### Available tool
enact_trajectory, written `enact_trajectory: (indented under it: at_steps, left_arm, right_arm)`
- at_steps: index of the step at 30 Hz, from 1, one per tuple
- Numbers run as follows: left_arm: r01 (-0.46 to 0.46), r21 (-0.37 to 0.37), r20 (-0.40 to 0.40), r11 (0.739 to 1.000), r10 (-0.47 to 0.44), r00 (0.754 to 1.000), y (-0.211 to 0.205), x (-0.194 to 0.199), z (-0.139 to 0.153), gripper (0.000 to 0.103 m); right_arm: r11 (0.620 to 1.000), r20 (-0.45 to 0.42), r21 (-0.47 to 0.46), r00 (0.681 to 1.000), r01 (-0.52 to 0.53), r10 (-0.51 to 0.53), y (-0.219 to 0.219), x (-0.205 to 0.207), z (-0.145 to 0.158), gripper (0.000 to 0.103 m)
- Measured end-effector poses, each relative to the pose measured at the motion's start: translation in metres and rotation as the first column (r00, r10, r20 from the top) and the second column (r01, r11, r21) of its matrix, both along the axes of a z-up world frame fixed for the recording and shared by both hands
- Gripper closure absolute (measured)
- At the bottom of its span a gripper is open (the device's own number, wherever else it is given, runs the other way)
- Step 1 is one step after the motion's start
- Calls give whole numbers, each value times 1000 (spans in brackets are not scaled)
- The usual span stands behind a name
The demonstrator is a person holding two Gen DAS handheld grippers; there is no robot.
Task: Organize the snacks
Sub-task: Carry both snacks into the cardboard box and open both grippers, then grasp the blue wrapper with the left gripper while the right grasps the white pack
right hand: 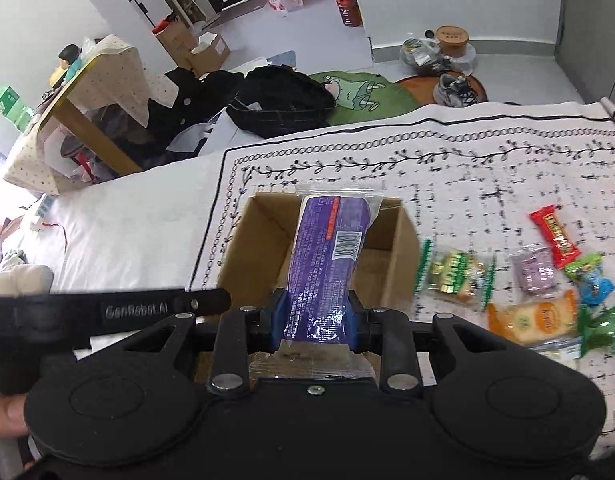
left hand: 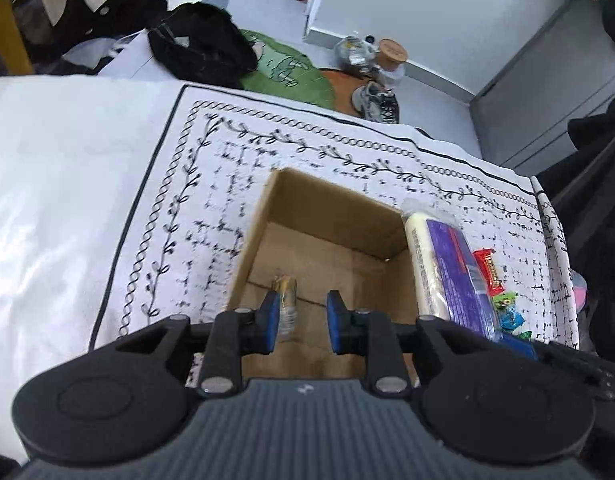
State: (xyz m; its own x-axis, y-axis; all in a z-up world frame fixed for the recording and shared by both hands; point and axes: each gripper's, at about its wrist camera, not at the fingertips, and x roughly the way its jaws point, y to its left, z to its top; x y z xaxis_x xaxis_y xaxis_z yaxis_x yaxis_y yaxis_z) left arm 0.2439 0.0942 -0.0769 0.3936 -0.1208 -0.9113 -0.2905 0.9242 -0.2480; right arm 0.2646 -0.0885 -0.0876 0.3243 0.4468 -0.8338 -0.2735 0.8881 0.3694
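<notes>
An open cardboard box stands on the patterned cloth. My left gripper hangs over it, open, its blue pads apart with nothing pressed between them. A small yellowish wrapped snack lies inside the box, just beside the left pad. My right gripper is shut on a long purple snack packet, held above the box and pointing across it. The same purple packet shows at the box's right wall in the left wrist view.
Several loose snacks lie on the cloth right of the box: a red bar, a green-edged packet, an orange packet, small candies. A black strap crosses at left. Beyond the table edge are a black bag and shoes.
</notes>
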Motion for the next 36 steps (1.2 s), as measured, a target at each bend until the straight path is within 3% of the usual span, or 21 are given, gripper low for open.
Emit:
enact_trajectory:
  at_steps: [4, 5, 8, 15, 17, 21, 28, 36]
  left_arm:
    - [-11, 5, -19, 1000, 11, 1000, 13, -8, -2, 69]
    - [-15, 5, -22, 1000, 15, 1000, 16, -10, -2, 67]
    - [-32, 6, -27, 999, 32, 999, 25, -16, -2, 62]
    - [-52, 9, -51, 999, 52, 997, 34, -21, -7, 49]
    - [-41, 8, -55, 999, 41, 998, 32, -21, -8, 45]
    - [-18, 13, -54, 1000, 19, 998, 23, -21, -7, 32]
    - [19, 34, -70, 999, -17, 997, 3, -20, -4, 24]
    - [66, 39, -31, 997, -65, 997, -27, -27, 6, 7]
  right_arm:
    - [999, 4, 34, 1000, -9, 8, 16, 1, -2, 68]
    - [999, 7, 36, 1000, -6, 6, 19, 2, -3, 53]
    - [1000, 7, -11, 1000, 22, -22, 24, 2, -4, 35]
    - [994, -36, -68, 996, 80, -82, 3, -2, -8, 31]
    - [993, -37, -78, 995, 93, -96, -4, -5, -5, 25]
    - [988, -15, -101, 992, 119, -121, -20, -14, 3, 19]
    - [973, 8, -118, 980, 200, -201, -55, -20, 12, 9]
    - [955, 41, -96, 960, 279, -276, -97, -30, 14, 0]
